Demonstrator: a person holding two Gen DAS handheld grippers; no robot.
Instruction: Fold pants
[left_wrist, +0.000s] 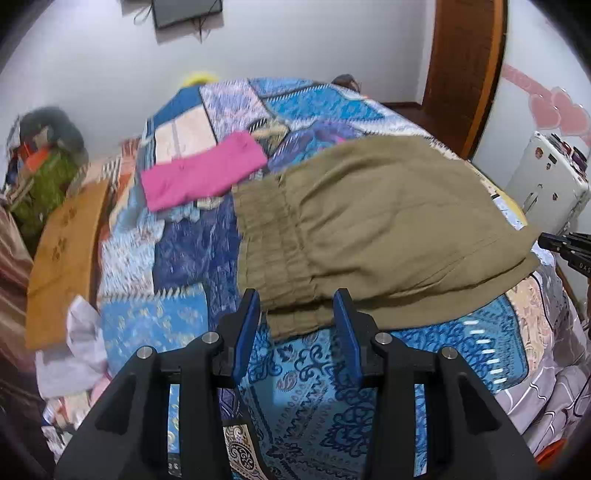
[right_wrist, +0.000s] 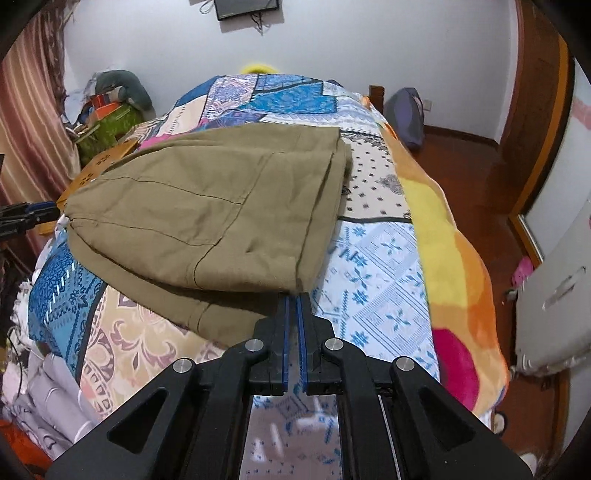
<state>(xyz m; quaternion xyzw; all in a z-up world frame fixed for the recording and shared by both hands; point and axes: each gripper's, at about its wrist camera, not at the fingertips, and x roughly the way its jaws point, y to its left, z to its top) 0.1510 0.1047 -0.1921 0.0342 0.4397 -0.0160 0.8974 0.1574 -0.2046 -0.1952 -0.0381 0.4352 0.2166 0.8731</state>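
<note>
We found the pants (left_wrist: 376, 229) lying folded across the middle of the frame on the patterned bed (left_wrist: 303, 398), waistband toward the left gripper (left_wrist: 300, 306). Its jaws stood apart, at the waistband edge with nothing between them. In the right wrist view, the right gripper (right_wrist: 294, 295) had its jaws together at the near corner of the pants (right_wrist: 207, 218); whether cloth was pinched we could not tell. We judged that a one-sided pull risked dragging the layers askew. A pink garment (left_wrist: 201, 171) lay at upper left.
</note>
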